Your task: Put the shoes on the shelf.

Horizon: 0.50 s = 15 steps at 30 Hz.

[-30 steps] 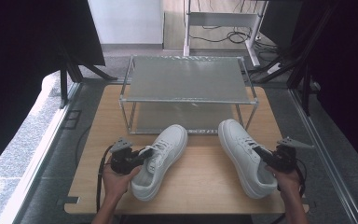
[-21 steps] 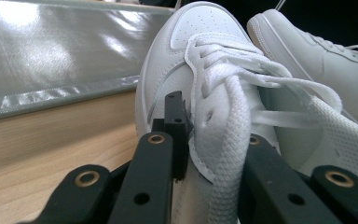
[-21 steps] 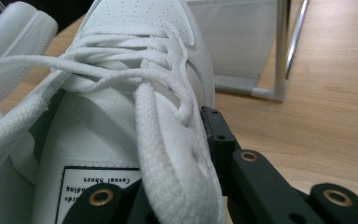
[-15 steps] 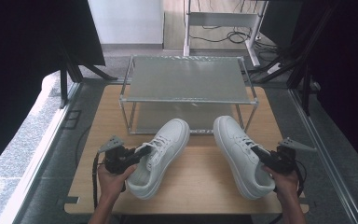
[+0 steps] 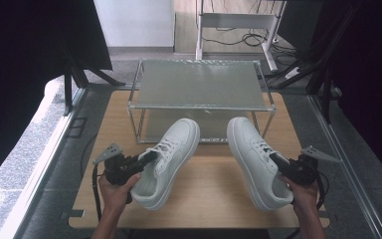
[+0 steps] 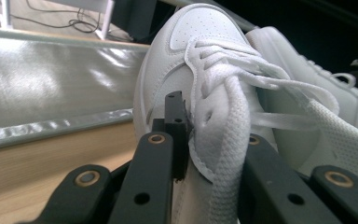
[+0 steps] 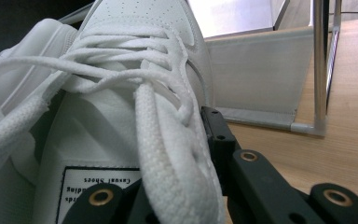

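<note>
While rack (image 5: 199, 107) looms, shoes (image 5: 171, 159) hover near table edge (image 5: 199, 225)

My high view looks down from the near edge; both gripper views sit close, facing far, sharing the rack (image 5: 199, 94).

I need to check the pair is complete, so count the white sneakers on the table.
2. The left white lace-up sneaker is held in the left gripper; the right white lace-up sneaker is held in the right gripper, both before the metal rack.
</note>
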Tool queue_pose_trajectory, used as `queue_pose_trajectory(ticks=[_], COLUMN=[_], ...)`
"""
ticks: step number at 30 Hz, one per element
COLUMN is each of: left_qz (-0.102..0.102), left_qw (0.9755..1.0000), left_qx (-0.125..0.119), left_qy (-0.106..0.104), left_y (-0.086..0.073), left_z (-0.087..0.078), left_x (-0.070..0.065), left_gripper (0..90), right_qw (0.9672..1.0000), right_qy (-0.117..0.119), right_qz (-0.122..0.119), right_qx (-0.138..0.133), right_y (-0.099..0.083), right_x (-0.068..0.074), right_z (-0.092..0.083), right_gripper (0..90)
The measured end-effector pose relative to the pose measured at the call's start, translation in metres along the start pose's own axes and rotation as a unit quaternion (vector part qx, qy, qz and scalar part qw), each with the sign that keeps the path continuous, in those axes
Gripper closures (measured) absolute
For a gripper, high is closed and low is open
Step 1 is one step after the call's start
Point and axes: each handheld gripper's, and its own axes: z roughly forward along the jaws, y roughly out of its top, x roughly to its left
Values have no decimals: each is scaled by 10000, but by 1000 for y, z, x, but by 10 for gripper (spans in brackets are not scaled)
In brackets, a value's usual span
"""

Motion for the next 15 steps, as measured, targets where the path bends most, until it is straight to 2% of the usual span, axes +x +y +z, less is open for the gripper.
queue_pose_trajectory(ticks=[11, 15], left_qz=[20, -46], left_qw=[9999, 9998], left_qx=[-103, -137], left_qy=[-65, -122], left_y=[3, 4], left_z=[-3, -3], left_x=[-5, -5], left_gripper=[819, 819], right_qw=[9997, 9994], right_qy=[114, 204], right_qz=[28, 57], right_qx=[-202, -279], right_y=[6, 7], right_x=[12, 16], right_z=[-2, -2], right_gripper=[864, 864])
